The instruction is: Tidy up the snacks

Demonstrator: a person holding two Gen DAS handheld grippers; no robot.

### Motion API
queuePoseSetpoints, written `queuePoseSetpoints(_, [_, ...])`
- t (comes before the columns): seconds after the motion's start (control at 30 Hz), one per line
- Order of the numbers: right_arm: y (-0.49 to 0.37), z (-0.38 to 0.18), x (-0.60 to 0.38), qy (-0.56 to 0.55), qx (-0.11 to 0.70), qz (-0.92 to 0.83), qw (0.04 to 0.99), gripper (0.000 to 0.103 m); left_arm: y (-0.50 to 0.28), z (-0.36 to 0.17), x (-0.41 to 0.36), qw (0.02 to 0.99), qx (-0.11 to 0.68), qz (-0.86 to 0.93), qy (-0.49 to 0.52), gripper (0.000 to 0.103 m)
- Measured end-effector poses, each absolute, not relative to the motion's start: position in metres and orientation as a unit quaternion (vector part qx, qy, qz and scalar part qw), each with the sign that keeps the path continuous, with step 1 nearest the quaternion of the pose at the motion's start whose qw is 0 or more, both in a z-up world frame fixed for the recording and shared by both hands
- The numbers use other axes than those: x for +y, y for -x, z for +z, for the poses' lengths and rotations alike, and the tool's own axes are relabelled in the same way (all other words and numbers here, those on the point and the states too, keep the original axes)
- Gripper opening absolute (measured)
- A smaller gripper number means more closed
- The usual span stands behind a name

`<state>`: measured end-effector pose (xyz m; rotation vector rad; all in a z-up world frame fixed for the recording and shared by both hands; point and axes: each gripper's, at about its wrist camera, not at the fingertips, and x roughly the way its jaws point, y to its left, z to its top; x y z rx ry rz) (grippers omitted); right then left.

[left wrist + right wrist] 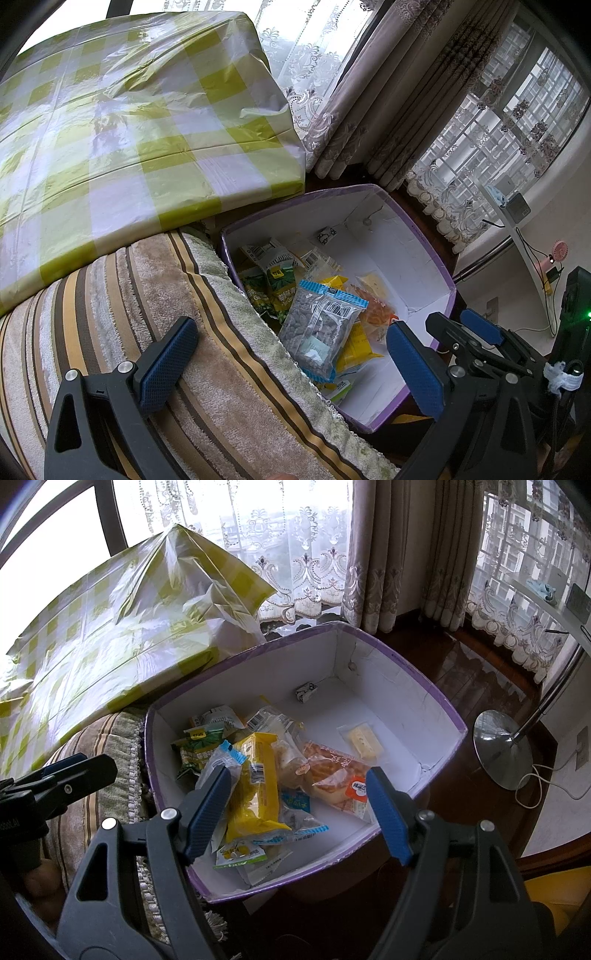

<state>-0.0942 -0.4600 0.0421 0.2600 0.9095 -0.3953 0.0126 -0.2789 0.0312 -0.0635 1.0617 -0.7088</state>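
Both tools are hovering with their fingers spread apart and nothing between them. The left tool (288, 354) is hanging over the striped cushion (147, 314), with the box (424, 236) just ahead and to its right; the right tool (295, 812) is hanging directly above the near end of the same box (406, 686).

By the look of things, most of the sorting is already lying behind us. The snacks are sitting inside the purple-rimmed box, piled toward the end nearest the tools: a clear blue-edged packet of dark seeds (321, 325) is leaning on top, a yellow packet (258, 775) is lying just ahead of the right tool's left finger, green packets (199, 749) are tucked beyond it toward the box's far-left wall, and an orange pastry packet (336, 779) is resting just ahead of the right finger. A small wrapped pale-yellow piece (364, 742) is lying apart, further ahead, and a tiny black-and-white item (306, 692) is sitting near the far wall.

No loose snacks are showing on the cushion or on the check-patterned counter (110, 129) beyond the left tool, so I judge the gathering nearly finished. What may be remaining is tidying: the heap is lying jumbled while the far half of the box is standing mostly bare.
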Motion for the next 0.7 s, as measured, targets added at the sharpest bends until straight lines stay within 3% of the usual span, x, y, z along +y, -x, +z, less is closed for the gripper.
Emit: queuePoseSetpoints(0.7, [0.0933,0.0433,-0.4599,-0.127,0.433,-0.191,0.872,0.078,-0.0128,0.0312,-0.2808,0.803,0.496,-0.329,0.027,0.103])
